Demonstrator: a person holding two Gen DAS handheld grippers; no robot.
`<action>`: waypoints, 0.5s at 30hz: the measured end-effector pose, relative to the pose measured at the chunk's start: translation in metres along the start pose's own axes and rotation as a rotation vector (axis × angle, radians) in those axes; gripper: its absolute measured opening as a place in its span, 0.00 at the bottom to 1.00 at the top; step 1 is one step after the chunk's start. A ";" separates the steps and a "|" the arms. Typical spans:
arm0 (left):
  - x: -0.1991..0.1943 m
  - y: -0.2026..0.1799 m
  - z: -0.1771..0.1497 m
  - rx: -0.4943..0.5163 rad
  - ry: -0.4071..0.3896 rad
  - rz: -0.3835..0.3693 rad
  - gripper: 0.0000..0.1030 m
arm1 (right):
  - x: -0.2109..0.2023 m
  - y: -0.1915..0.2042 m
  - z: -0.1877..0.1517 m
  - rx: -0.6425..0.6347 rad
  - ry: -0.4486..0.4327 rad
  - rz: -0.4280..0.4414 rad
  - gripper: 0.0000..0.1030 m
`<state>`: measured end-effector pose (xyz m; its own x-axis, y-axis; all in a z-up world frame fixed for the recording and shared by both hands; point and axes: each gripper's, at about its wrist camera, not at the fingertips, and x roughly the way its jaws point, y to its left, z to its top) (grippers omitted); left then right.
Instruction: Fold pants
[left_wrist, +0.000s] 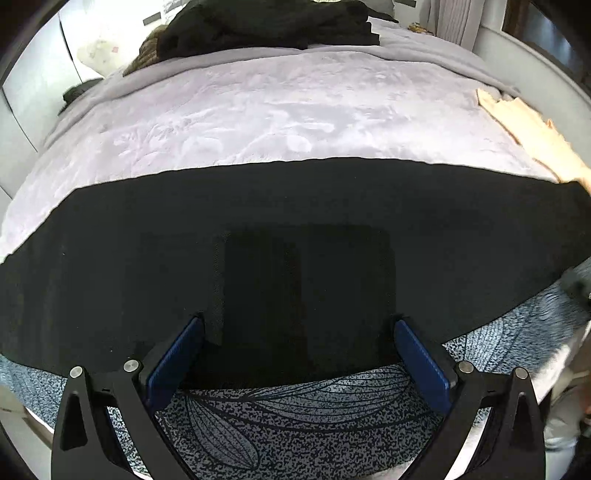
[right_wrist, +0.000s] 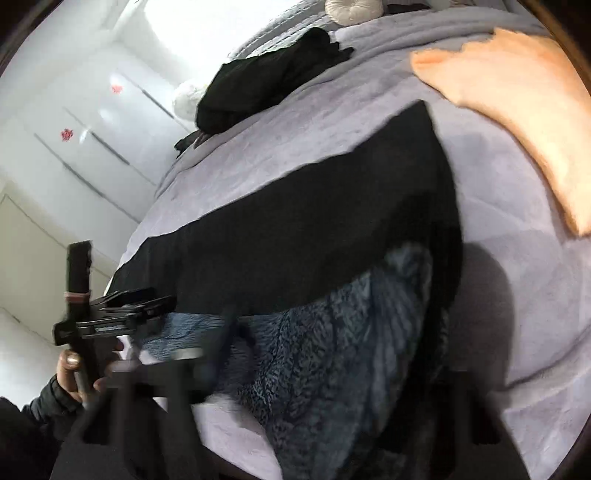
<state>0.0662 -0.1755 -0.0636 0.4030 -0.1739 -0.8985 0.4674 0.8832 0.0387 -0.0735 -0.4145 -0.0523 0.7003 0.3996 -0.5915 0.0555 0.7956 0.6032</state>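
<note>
1. Step, as judged: setting grips on the flat black fabric pants (left_wrist: 295, 206) ahead of a fold. No fold visible yet in the left wrist view.
2. Left gripper (left_wrist: 298, 325), bottom centre of the left view: jaws released and wide, blue ribbed pads (left_wrist: 177, 354) straddling the near edge of the pants, not pinching. Same tool at lower left of the right view, held in a person's hand (right_wrist: 74, 373).
3. Right gripper (right_wrist: 332, 350), bottom of the right view: smeared by motion blur. Cannot tell whether clenched or released, nor whether any cloth sits between the fingers.
4. Next move likely needs the left pads closed on the near hem, a confirmed pinch on the right-hand end, then both lifted together and carried over without dragging the layer beneath.
5. Pants location: wide dark band across the middle of the left view, running lower left to upper right in the right view. Far part on the lilac plush bedspread (left_wrist: 258, 110), near edge over the blue-grey leaf-patterned blanket (left_wrist: 295, 413).
6. Pants look: matte, smooth, few wrinkles, far edge straight. Right-hand end turns down toward the camera in the right view; lifted or just draped, unclear.
7. Risk: soft blanket underneath, easy to pinch along with the hem.
8. Elsewhere: peach cloth (left_wrist: 532, 129) at the right edge, touching the pants' far corner; heap of dark clothes (left_wrist: 266, 26) at top, well apart.
</note>
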 end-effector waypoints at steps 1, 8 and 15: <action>0.000 -0.002 -0.001 0.008 -0.009 0.008 1.00 | -0.009 0.013 0.003 -0.028 -0.033 0.008 0.21; -0.002 0.003 0.002 0.023 0.007 -0.033 1.00 | -0.029 0.104 0.019 -0.239 -0.114 0.017 0.20; -0.037 0.079 0.006 -0.117 -0.031 -0.126 1.00 | -0.027 0.188 0.025 -0.400 -0.143 0.034 0.20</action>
<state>0.0923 -0.1021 -0.0244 0.3715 -0.2984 -0.8792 0.4220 0.8978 -0.1264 -0.0639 -0.2874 0.0903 0.7902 0.3837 -0.4779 -0.2297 0.9084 0.3494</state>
